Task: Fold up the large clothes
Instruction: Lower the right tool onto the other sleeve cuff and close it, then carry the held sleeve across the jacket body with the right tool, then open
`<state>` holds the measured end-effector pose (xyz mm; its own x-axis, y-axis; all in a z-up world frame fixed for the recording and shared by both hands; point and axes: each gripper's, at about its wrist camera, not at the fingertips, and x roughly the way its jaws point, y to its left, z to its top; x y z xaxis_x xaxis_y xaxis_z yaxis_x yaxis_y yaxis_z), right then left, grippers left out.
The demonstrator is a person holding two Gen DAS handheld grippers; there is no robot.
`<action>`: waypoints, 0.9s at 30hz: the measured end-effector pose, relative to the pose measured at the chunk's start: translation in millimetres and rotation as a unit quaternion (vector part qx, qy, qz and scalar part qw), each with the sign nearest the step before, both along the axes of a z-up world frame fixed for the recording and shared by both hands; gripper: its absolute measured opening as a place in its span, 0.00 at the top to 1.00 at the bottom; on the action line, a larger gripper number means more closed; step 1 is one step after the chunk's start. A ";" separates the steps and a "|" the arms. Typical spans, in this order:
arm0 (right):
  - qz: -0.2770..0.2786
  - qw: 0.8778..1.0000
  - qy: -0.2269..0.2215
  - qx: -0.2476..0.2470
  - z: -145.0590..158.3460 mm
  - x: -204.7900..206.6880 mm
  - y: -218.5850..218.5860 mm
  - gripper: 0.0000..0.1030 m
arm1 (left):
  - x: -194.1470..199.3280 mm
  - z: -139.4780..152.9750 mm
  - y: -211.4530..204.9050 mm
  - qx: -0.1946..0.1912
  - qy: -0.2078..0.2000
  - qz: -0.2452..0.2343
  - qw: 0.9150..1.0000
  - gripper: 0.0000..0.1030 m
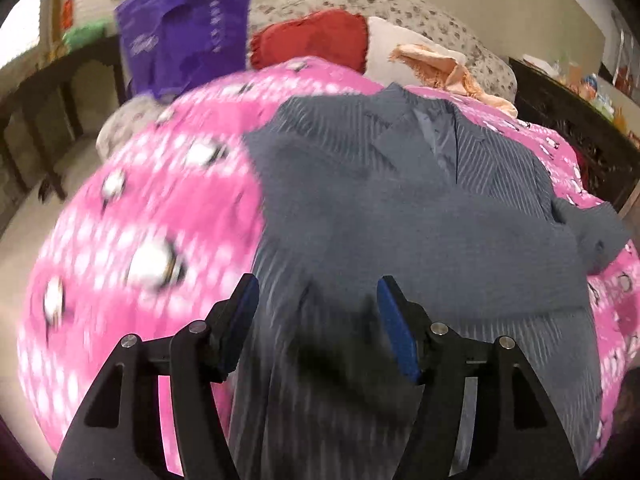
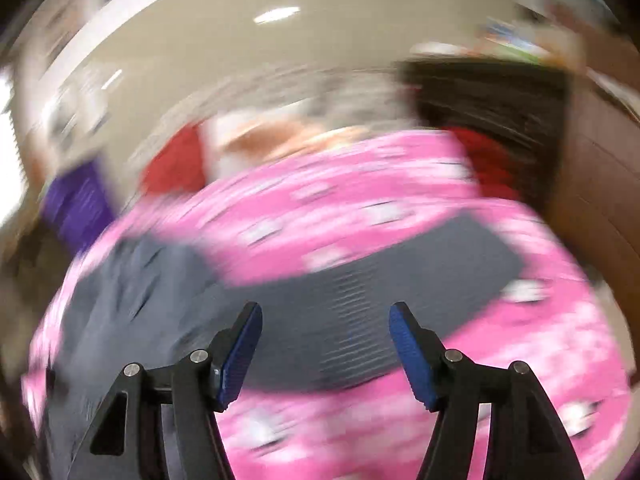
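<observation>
One fold in at most, by the look of it. Grey striped jacket (image 1: 400, 208) spread across the pink blanket (image 1: 168, 184) on the bed, collar and lapels at the far end, near sleeve (image 1: 520, 248) pulled across the chest, far-side sleeve (image 2: 420, 264) flung straight out over the pink in the right wrist view. Probably still needs that sleeve brought in, then body halved; hard to swear to it with this much blur.

Left hand-held gripper (image 1: 316, 312) hanging over the lower part of the jacket, blue pads apart, nothing pinched between them. Right hand-held gripper (image 2: 326, 340) same story: spread wide, empty, aimed at the outstretched sleeve.

Plenty of clutter up by the headboard end: red cushion (image 1: 312, 40), peach cloth (image 1: 444, 68), spotted grey pillow (image 1: 400, 8), purple bag (image 1: 180, 28) off to the left edge. None of it touching the jacket, so not much in the way. Dark wooden furniture (image 1: 568, 120) close along the right side of the bed, worth minding on wide swings.
</observation>
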<state>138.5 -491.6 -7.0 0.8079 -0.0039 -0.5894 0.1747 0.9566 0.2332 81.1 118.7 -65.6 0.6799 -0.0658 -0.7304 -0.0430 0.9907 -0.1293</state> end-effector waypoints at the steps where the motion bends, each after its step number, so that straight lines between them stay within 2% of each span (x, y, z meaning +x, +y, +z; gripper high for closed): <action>1: -0.025 0.999 0.002 0.020 -1.1 2.8 -28.8 0.39 | -10.7 -6.8 4.9 -0.009 0.005 0.011 1.000 0.40; 2: -0.044 0.998 0.011 0.051 -7.7 8.0 -59.7 0.40 | -19.9 -11.4 6.5 -0.013 0.008 0.022 1.000 0.40; 3: -0.047 0.995 0.018 0.090 -17.6 14.3 -84.0 0.48 | -28.3 -19.1 10.4 -0.016 0.012 0.033 0.999 0.40; 4: -0.051 0.992 0.021 0.117 -27.7 20.9 -98.9 0.51 | -33.8 -26.4 14.0 -0.023 0.017 0.043 0.999 0.40; 5: -0.063 0.990 0.026 0.126 -37.0 26.9 -109.7 0.51 | -36.0 -36.5 16.8 -0.034 0.026 0.048 0.998 0.40; 7: -0.061 0.987 0.039 0.141 -55.1 42.3 -118.6 0.52 | -40.7 -41.2 23.0 -0.053 0.006 0.052 0.997 0.40; 9: -0.051 0.987 0.064 0.137 -74.3 60.7 -118.5 0.56 | -37.4 -42.4 18.1 -0.043 0.011 0.052 0.998 0.35; 11: -0.061 0.990 0.044 0.116 -77.2 67.7 -116.5 0.60 | -37.5 -43.6 12.4 -0.032 0.010 0.046 0.998 0.30; 13: -0.088 0.986 0.020 0.138 -78.5 67.2 -125.1 0.63 | -37.0 -44.6 8.2 -0.026 0.010 0.040 0.999 0.25; 16: -0.112 0.977 -0.003 0.183 -84.8 58.2 -137.7 0.70 | -37.3 -46.6 11.5 -0.039 0.006 0.039 0.998 0.25; 17: -0.103 0.978 -0.004 0.184 -82.8 57.8 -139.0 0.86 | -36.9 -46.9 12.7 -0.043 0.005 0.040 0.998 0.25; 18: -0.091 0.979 -0.003 0.182 -78.8 56.3 -137.9 0.96 | -37.5 -47.0 14.1 -0.046 0.005 0.040 0.998 0.25; 19: -0.074 0.981 -0.005 0.178 -72.0 60.9 -131.8 0.96 | -37.6 -46.4 14.5 -0.047 0.005 0.040 0.998 0.24; 23: -0.052 0.987 -0.043 0.146 -20.1 23.1 -123.9 0.97 | -36.9 -46.1 14.5 -0.052 0.006 0.034 0.998 0.22; 27: -0.062 0.986 -0.099 0.117 40.4 -31.9 -117.4 0.97 | -38.0 -45.7 15.8 -0.058 0.002 0.034 0.998 0.21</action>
<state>106.6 -609.0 33.4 0.9093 0.0078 -0.4161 0.2157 0.8463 0.4871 43.1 134.5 -111.4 0.6824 -0.1041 -0.7235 -0.1097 0.9640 -0.2422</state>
